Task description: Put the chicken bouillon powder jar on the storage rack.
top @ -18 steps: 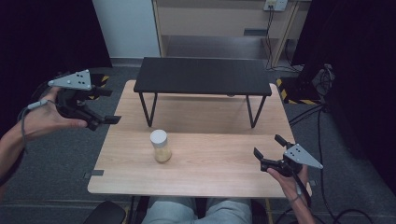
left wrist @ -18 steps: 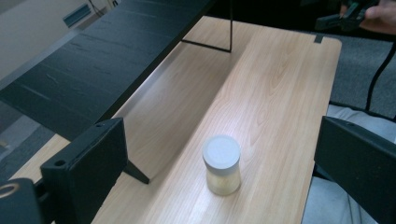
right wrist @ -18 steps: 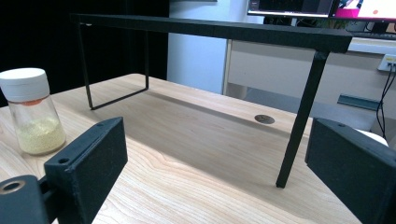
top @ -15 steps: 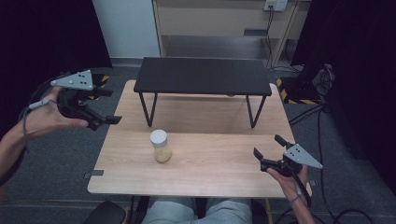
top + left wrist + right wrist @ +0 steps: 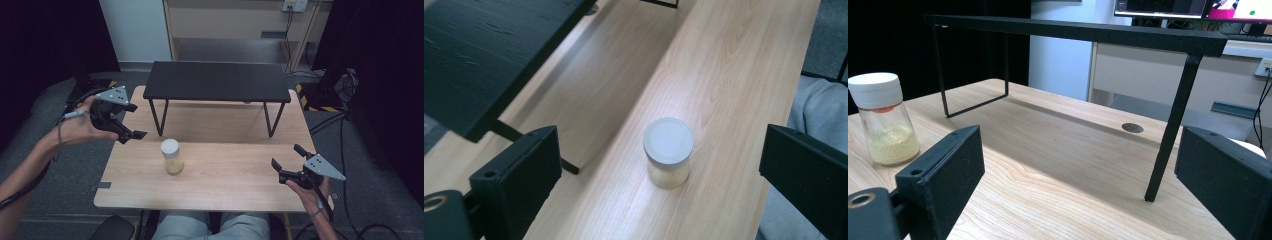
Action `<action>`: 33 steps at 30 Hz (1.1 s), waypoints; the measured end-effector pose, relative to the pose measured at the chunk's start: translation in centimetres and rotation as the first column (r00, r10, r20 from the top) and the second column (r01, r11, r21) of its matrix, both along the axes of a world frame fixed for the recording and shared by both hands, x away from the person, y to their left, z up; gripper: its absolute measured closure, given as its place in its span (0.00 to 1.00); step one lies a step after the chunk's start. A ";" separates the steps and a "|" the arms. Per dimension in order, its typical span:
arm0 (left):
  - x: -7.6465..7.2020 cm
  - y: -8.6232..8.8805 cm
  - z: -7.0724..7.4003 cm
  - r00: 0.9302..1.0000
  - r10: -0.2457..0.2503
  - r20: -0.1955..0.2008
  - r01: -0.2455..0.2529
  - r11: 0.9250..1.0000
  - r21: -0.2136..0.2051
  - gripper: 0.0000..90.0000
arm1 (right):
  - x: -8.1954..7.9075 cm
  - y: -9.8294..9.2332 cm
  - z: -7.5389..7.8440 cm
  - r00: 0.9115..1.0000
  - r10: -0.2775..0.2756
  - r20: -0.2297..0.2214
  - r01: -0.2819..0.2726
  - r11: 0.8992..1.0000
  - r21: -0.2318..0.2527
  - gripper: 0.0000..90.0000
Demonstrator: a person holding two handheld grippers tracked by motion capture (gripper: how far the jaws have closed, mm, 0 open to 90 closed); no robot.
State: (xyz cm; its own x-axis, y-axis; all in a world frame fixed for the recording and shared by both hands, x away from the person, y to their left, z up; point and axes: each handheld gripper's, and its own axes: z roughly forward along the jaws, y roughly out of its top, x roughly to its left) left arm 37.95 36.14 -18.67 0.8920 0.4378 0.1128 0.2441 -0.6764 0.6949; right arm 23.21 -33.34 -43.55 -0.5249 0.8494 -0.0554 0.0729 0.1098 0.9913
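A small clear jar [image 5: 172,156] with a white lid and yellow grains in its bottom stands upright on the wooden table [image 5: 230,192], left of centre. My left gripper [image 5: 137,121] hovers open at the table's left edge, a little left of the jar and behind it. Its view looks down on the jar [image 5: 667,152] between wide-spread jaws. My right gripper [image 5: 285,155] is open near the table's front right corner, well apart from the jar. In its view the jar [image 5: 884,120] stands at far left.
A low black shelf on thin metal legs [image 5: 217,81] spans the table's back half, its top bare; it is seen as the shelf [image 5: 1073,30] from below. A cable hole [image 5: 1132,128] lies under it. Cables run along the floor on both sides.
My left gripper has moved right, closer to the table's edge and the jar. The right gripper and the jar have stayed put.
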 end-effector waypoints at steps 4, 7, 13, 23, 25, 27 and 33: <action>0.9 -1.3 -1.1 1.000 -0.009 -0.018 0.010 0.999 0.037 0.03 | 0.0 0.0 0.0 1.000 0.000 0.001 0.000 1.000 0.000 0.06; 1.4 -2.2 -2.2 0.999 -0.009 -0.033 0.011 0.999 0.051 0.04 | 0.0 0.0 0.0 1.000 -0.001 0.002 0.001 1.000 0.000 0.06; 2.8 -4.3 -4.7 0.997 -0.026 -0.073 0.031 0.996 0.078 0.04 | 0.0 0.0 0.0 1.000 0.001 0.000 -0.001 1.000 -0.001 0.06; 4.6 -6.9 -7.8 0.993 -0.047 -0.111 0.060 0.991 0.116 0.05 | 0.0 -0.1 0.0 1.000 0.004 0.000 -0.004 1.000 -0.001 0.06; 5.0 -7.2 -8.4 0.992 -0.048 -0.121 0.062 0.991 0.120 0.06 | 0.0 -0.1 0.0 1.000 0.005 0.001 -0.005 1.000 -0.001 0.06; 5.2 -7.6 -8.9 0.991 -0.046 -0.130 0.063 0.990 0.129 0.06 | 0.0 -0.1 0.0 1.000 0.004 0.001 -0.004 1.000 -0.001 0.06; 5.9 -8.3 -10.3 0.987 -0.054 -0.149 0.075 0.987 0.139 0.08 | 0.0 -0.2 0.0 1.000 0.003 0.001 -0.003 1.000 0.000 0.06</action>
State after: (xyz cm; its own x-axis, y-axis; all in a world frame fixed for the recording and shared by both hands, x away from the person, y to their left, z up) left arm 43.80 27.89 -28.97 0.9293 0.3673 0.0388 0.2869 -0.7841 0.5503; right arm 23.25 -33.52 -43.58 -0.5275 0.8478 -0.0555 0.0718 0.1096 0.9914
